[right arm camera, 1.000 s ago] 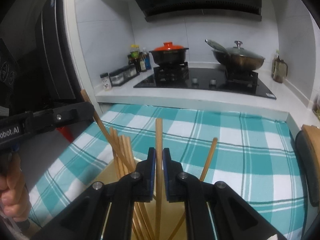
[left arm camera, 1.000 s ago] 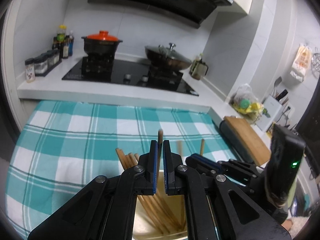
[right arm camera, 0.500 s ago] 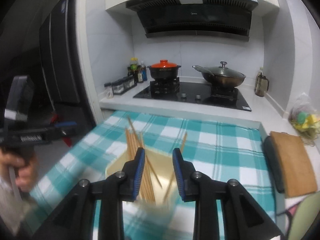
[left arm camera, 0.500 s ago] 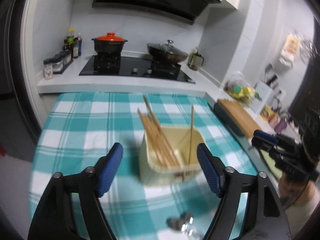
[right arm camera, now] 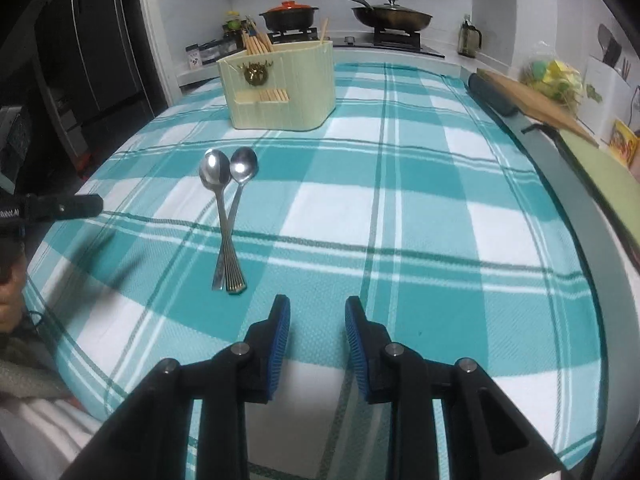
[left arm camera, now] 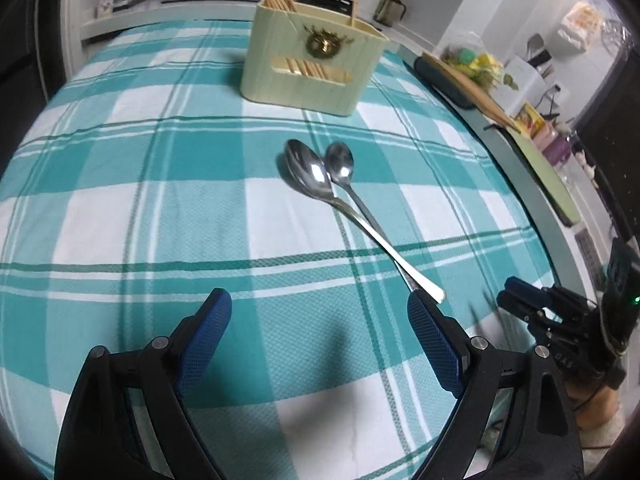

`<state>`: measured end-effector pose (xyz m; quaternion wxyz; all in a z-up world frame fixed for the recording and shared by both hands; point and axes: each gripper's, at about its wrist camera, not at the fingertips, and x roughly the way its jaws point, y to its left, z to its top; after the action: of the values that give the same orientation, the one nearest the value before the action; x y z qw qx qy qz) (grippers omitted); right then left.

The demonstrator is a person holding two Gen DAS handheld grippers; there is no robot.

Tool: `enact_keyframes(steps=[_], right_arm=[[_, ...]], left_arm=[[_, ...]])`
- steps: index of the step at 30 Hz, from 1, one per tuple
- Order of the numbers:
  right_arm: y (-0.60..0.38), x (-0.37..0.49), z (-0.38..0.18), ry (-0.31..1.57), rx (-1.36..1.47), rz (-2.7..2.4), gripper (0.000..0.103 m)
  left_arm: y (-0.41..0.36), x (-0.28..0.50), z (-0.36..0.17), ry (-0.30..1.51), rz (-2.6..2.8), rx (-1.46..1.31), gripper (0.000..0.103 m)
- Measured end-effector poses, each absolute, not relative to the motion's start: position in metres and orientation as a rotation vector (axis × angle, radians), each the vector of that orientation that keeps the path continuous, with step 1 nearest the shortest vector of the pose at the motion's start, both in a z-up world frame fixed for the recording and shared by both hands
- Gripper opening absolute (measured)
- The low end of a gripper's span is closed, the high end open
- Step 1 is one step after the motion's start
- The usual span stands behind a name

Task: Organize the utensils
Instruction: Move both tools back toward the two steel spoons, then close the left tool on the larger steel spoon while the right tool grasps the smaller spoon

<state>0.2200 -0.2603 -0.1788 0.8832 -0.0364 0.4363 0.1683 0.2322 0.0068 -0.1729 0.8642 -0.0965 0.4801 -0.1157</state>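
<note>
Two polished steel spoons: larger spoon (left arm camera: 310,172) and smaller spoon (left arm camera: 340,162) lying bowls-up, handles crossing, on woven teal-and-white checked cloth (right arm camera: 400,216) covering table. Cream ribbed utensil holder (right arm camera: 280,80) standing beyond spoons, wooden chopsticks (right arm camera: 256,42) leaning inside. Stove with orange-lidded pot (right arm camera: 290,14) and lidded wok (right arm camera: 394,16) sitting at back wall. Left tool (left arm camera: 320,344) hovering over cloth, blue textured pads spread wide, gripping nothing; spoon handle ends lying just beside its right pad. Right tool (right arm camera: 318,340) hovering low, pads parted, empty.
</note>
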Motion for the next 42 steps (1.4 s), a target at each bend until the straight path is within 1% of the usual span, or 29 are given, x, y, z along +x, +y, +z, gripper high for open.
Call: enact_keyframes(steps=[4,9,12,14,16,17,18,20,23,30,35,36,37,40,42], right_arm=[[-0.250,0.224,-0.187,0.914,-0.086,0.399,0.029],[-0.236,0.246,-0.203,0.963,-0.080,0.379,0.029],[-0.218,0.251,-0.213,0.986,-0.147,0.396,0.030],[-0.203,0.251,-0.213,0.969,-0.204,0.406,0.031],[-0.189,0.244,-0.205,0.958,-0.137,0.568,0.031],[-0.185,0.238,-0.198,0.944,-0.082,0.683,0.027],[-0.182,0.231,-0.191,0.916,-0.046,0.747,0.026],[-0.183,0.223,-0.182,0.873,-0.054,0.737,0.028],[-0.191,0.222,-0.189,0.882,-0.103,0.615,0.028],[-0.214,0.211,-0.194,0.857,-0.038,0.480,0.029],[-0.220,0.215,-0.193,0.853,-0.006,0.442,0.029],[-0.221,0.215,-0.192,0.845,-0.009,0.435,0.029],[-0.223,0.215,-0.189,0.835,-0.009,0.430,0.029],[-0.227,0.214,-0.188,0.825,-0.011,0.418,0.031],[-0.229,0.215,-0.190,0.827,-0.018,0.409,0.031]], left_arm=[[-0.001,0.236,-0.177,1.014,-0.200,-0.194,0.091],[0.016,0.226,-0.170,0.978,-0.156,-0.209,0.091],[0.027,0.220,-0.170,0.969,-0.119,-0.210,0.091],[0.035,0.217,-0.171,0.965,-0.097,-0.221,0.091],[0.043,0.216,-0.172,0.962,-0.078,-0.236,0.091],[0.047,0.216,-0.172,0.960,-0.069,-0.242,0.091],[0.050,0.216,-0.172,0.958,-0.061,-0.245,0.091],[0.053,0.218,-0.174,0.958,-0.059,-0.254,0.091],[0.043,0.228,-0.179,0.975,-0.090,-0.253,0.091],[-0.008,0.264,-0.182,0.954,-0.150,-0.158,0.091],[-0.047,0.293,-0.206,0.960,-0.068,0.060,0.091],[-0.047,0.296,-0.212,0.964,-0.041,0.083,0.089],[-0.044,0.298,-0.216,0.972,-0.024,0.090,0.089],[-0.032,0.298,-0.217,0.939,-0.005,0.061,0.088],[-0.027,0.297,-0.216,0.928,0.015,0.074,0.086]])
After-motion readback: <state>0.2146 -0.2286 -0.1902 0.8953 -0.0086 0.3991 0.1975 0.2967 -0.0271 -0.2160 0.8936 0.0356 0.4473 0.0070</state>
